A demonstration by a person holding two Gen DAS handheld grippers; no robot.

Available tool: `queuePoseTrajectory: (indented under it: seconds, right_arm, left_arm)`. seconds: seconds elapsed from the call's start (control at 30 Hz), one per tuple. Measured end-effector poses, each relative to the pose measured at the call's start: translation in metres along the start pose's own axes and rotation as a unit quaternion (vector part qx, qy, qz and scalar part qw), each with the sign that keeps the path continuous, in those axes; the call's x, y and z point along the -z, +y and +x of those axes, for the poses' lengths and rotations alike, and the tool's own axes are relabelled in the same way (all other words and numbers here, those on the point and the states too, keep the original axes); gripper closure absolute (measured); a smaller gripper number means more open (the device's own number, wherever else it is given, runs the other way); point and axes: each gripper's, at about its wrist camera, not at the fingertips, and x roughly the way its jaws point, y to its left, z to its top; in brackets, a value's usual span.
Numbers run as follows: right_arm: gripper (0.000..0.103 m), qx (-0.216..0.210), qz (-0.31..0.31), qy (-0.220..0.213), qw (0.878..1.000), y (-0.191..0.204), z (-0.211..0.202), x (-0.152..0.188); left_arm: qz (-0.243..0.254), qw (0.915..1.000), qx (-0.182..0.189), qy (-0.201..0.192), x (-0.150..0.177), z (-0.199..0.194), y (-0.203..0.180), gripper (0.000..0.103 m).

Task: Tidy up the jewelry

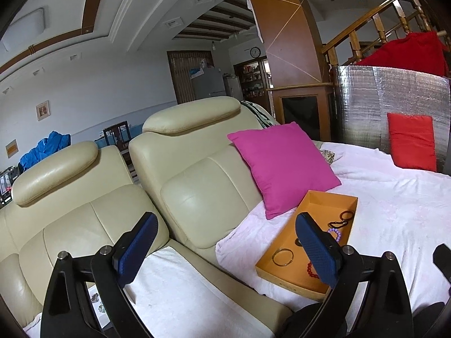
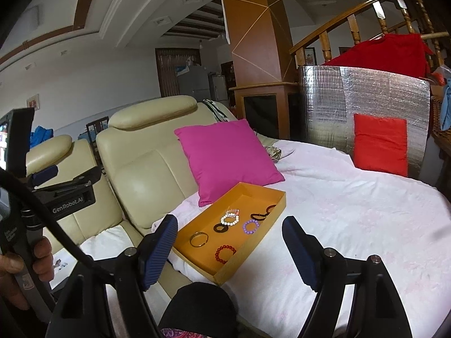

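Observation:
An orange tray (image 2: 270, 197) (image 1: 313, 197) lies on the white blanket. In it lie a gold bangle (image 2: 198, 238) (image 1: 282, 257), a red bead bracelet (image 2: 225, 253), a purple bead bracelet (image 2: 250, 226), a white bead bracelet (image 2: 229, 219), a black ring (image 2: 219, 227) and black cords (image 2: 263, 212). My right gripper (image 2: 229, 250) is open and empty, raised in front of the tray. My left gripper (image 1: 225, 250) is open and empty, left of the tray above the sofa; its right finger hides part of the tray. It shows in the right wrist view (image 2: 64, 177) too.
A cream leather sofa (image 1: 183, 186) runs behind and left of the tray. A pink cushion (image 2: 228, 157) leans just behind the tray. A red cushion (image 2: 380, 148) rests on a silver foil panel (image 2: 366, 98) at the far right. White blanket (image 2: 352, 211) spreads right.

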Motion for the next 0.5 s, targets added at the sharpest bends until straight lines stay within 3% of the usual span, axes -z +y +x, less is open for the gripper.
queuePoseTrajectory:
  seconds: [0.5]
  right_arm:
    - [0.023, 0.0, 0.003, 0.012, 1.0, 0.0044, 0.0079, 0.0018]
  left_arm:
    - [0.0, 0.9999, -0.009, 0.009, 0.0008, 0.0086, 0.0025, 0.005]
